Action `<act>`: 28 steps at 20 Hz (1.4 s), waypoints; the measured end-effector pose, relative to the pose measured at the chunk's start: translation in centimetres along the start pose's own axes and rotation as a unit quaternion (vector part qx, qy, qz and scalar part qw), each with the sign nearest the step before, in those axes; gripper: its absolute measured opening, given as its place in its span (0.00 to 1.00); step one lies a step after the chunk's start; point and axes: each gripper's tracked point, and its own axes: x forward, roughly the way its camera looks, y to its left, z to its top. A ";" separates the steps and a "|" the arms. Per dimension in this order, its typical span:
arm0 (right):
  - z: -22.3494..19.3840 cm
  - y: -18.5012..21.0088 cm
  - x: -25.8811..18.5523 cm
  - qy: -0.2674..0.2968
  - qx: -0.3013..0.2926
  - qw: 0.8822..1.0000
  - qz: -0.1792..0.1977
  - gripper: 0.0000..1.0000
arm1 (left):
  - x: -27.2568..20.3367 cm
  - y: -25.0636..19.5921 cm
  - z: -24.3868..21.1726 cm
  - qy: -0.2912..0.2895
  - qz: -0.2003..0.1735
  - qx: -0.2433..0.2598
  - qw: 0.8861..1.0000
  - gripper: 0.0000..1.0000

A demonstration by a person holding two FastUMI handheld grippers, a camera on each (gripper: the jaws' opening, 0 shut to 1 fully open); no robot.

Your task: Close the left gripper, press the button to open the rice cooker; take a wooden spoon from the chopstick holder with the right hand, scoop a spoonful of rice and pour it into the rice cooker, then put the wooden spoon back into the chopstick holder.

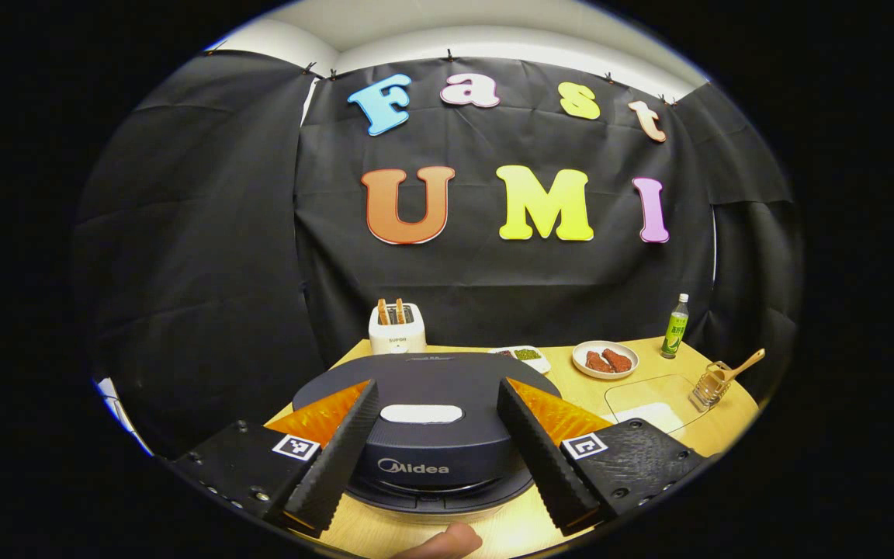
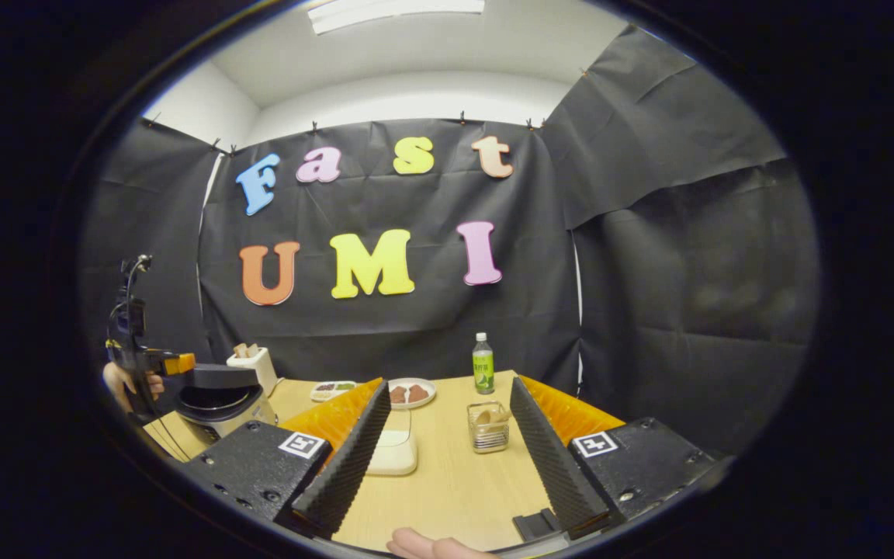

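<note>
A dark rice cooker [image 1: 424, 450] sits close in front of my left gripper [image 1: 438, 384], lid down, with its pale button [image 1: 421, 413] on the front of the lid. That gripper is open, one finger on each side of the button and above the lid. Far right on the table stands the clear chopstick holder [image 1: 707, 386] with the wooden spoon [image 1: 743, 365] leaning out of it. A clear box of white rice [image 1: 653, 405] lies beside it. My right gripper [image 2: 448, 384] is open over the table, with the chopstick holder [image 2: 488, 427] and the rice box [image 2: 394, 450] ahead of it.
At the back stand a white toaster [image 1: 396, 330], a small dish of beans [image 1: 524, 355], a plate of red-brown food [image 1: 604, 359] and a green bottle [image 1: 675, 326]. A hand [image 2: 117, 382] holds the left gripper beside the rice cooker [image 2: 218, 400] at the wooden table's [image 2: 447, 481] left end.
</note>
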 end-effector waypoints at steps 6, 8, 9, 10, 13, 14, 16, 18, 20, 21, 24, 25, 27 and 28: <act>-0.1 0.6 0.2 0.001 -0.001 1.000 0.010 1.00 | -0.3 -0.1 -2.2 -0.004 0.000 -0.001 1.000 0.98; -0.1 0.6 0.1 -0.003 -0.002 1.000 0.009 1.00 | -0.4 -0.1 -2.8 -0.003 0.002 0.000 1.000 0.98; -0.2 0.7 0.1 -0.003 -0.002 1.000 0.010 1.00 | -0.4 -0.1 -3.1 -0.002 0.004 -0.001 1.000 0.99; -0.4 0.8 0.1 -0.003 -0.004 1.000 0.012 1.00 | -0.5 -0.1 -3.6 0.000 0.005 -0.003 1.000 0.99; -0.7 0.7 -0.1 -0.002 0.005 1.000 0.016 1.00 | -0.5 -0.2 -5.3 0.013 0.008 -0.005 1.000 0.99; -0.9 0.5 -0.1 0.000 0.005 1.000 0.015 1.00 | -1.1 -0.2 -5.1 -0.002 0.009 -0.003 1.000 0.99; -0.9 0.3 0.0 0.001 0.007 1.000 0.012 1.00 | -0.8 -0.1 -5.1 -0.012 0.011 -0.008 1.000 0.99; -1.2 0.3 0.0 0.004 0.007 1.000 0.012 1.00 | -0.5 -0.2 -5.3 -0.025 0.020 -0.012 0.999 0.99; -1.5 0.3 0.1 0.007 0.004 1.000 0.012 1.00 | -1.1 -0.2 -5.3 -0.049 0.026 -0.007 0.998 1.00; -1.6 0.2 0.1 0.008 0.003 1.000 0.012 1.00 | -1.1 -0.2 -5.2 -0.060 0.025 -0.011 0.998 1.00; -1.8 0.3 0.3 0.012 0.004 1.000 0.010 1.00 | -0.9 -0.2 -6.2 -0.054 0.017 -0.020 0.998 1.00; -1.9 0.3 0.3 0.013 0.003 1.000 0.009 1.00 | -0.8 -0.1 -6.1 -0.060 0.017 -0.014 0.998 1.00; -1.9 0.4 0.3 0.012 0.003 1.000 0.009 1.00 | -1.0 -0.3 -5.8 -0.062 0.017 -0.016 0.998 1.00; -1.9 0.5 0.4 0.012 0.002 1.000 0.010 1.00 | -0.9 -0.2 -5.8 -0.062 0.017 -0.016 0.998 1.00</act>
